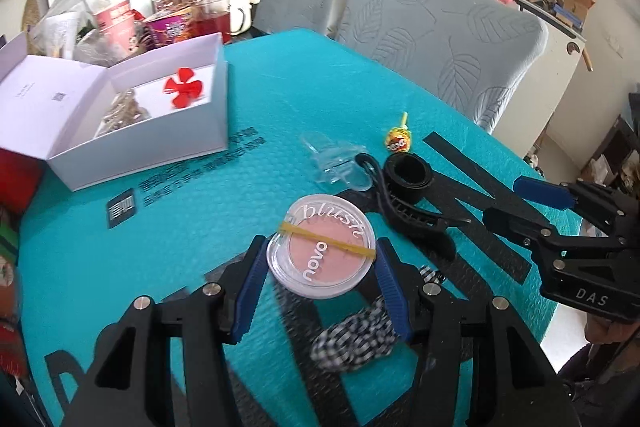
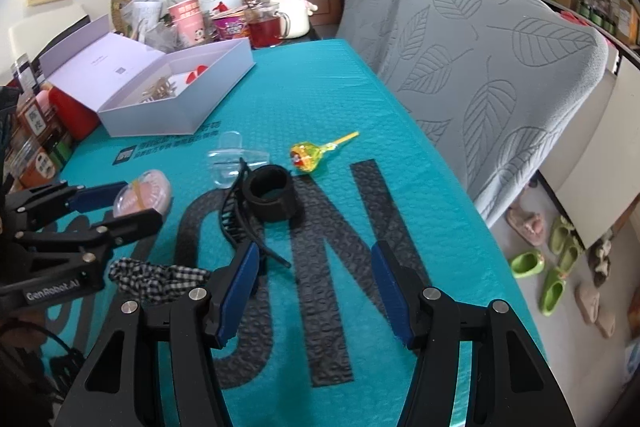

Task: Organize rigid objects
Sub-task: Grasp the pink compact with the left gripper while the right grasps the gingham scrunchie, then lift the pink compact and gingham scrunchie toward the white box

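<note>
Item, blush compact (image 1: 321,246): being carried clamped between the left gripper (image 1: 320,267) fingers above the teal mat (image 1: 256,115), needing a level, steady grip toward the white box (image 1: 160,131) at ten o'clock; right gripper (image 2: 316,291) idling, fingers spread and empty.

My left gripper (image 1: 322,285) is showing matte black plastic arms with triangular cut-outs, silver round screw heads at the joints, and ribbed blue pads (image 1: 249,297) lining its two fingers. My right gripper (image 2: 316,291) is looking the same: black frame, silver screws, blue ribbed pads (image 2: 236,293). Seen from the left wrist view, its side is carrying white letters reading DAS. Seen from the right wrist view, the left one's side is carrying white lettering reading GenRobot.AI, and a dark cable is trailing beneath it.
</note>
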The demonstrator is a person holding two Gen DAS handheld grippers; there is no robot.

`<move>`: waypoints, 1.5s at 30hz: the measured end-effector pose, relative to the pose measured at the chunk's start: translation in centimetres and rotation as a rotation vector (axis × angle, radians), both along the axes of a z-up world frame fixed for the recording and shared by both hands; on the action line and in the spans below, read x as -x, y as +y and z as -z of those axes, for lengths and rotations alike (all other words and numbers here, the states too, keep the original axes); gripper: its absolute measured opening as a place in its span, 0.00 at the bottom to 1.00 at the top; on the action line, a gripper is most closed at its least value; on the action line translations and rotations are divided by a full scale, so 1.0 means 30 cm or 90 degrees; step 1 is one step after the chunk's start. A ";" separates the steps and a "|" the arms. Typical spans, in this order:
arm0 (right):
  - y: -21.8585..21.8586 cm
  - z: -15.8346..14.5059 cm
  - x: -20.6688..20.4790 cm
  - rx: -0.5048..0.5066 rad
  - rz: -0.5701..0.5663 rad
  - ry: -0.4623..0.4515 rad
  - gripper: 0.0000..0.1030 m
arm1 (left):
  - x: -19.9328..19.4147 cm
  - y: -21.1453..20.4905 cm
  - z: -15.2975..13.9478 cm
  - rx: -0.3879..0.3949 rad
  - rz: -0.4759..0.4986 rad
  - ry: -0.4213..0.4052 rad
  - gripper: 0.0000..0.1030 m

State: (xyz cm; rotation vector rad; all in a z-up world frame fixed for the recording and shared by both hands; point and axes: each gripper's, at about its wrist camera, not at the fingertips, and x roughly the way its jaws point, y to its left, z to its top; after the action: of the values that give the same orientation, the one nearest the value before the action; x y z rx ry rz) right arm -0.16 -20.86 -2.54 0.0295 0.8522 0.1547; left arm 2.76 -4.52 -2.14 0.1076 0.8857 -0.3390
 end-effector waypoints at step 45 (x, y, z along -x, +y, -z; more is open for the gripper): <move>0.340 0.134 0.018 -0.056 -0.008 0.020 0.97 | 0.121 0.447 0.053 0.085 -0.156 0.030 0.52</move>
State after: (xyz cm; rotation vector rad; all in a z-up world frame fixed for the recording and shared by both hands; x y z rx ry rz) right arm -0.70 -10.67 -6.57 0.1084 0.8770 0.2040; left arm -0.88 8.89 -3.74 -0.1326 0.9094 -0.1714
